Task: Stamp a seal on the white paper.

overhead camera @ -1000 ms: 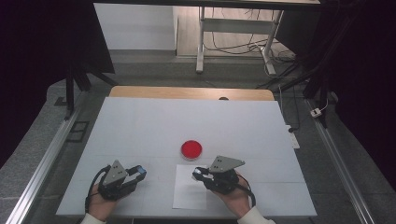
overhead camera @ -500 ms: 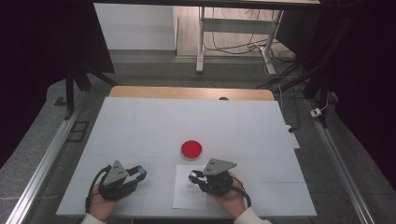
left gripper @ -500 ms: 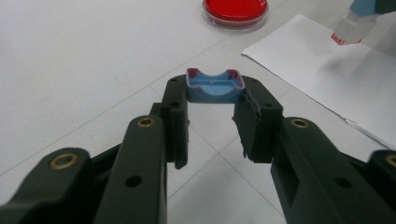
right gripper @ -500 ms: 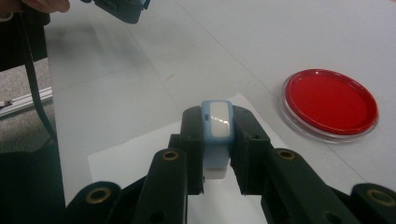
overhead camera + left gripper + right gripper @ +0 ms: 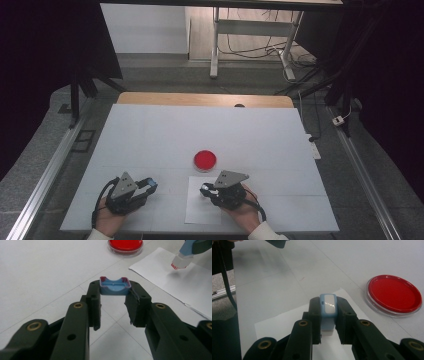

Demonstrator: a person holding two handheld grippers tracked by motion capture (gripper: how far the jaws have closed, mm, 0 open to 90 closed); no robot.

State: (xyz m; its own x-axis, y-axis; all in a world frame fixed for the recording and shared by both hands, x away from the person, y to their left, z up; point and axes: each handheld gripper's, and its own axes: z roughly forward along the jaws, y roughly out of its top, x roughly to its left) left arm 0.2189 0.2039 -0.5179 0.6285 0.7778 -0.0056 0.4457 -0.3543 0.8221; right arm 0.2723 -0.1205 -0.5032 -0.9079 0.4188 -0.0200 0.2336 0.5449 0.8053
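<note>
Two grippers: left gripper (image 5: pixel 150 185) clenches one blue cap (image 5: pixel 115 286), right gripper (image 5: pixel 204 189) grasps one vial (image 5: pixel 328 312) over paper (image 5: pixel 200 212) near the table's (image 5: pixel 150 135) front edge; one red dish (image 5: pixel 205 159) beyond

1. The red dish (image 5: pixel 125 245) is cut by the top edge in the left gripper view.
2. The right gripper (image 5: pixel 327 315) hides the lower part of its blue-white piece (image 5: pixel 328 311).
3. The paper sheet (image 5: pixel 182 285) runs past the right edge.

Bright tabletop, dark surroundings, soft foreground.
</note>
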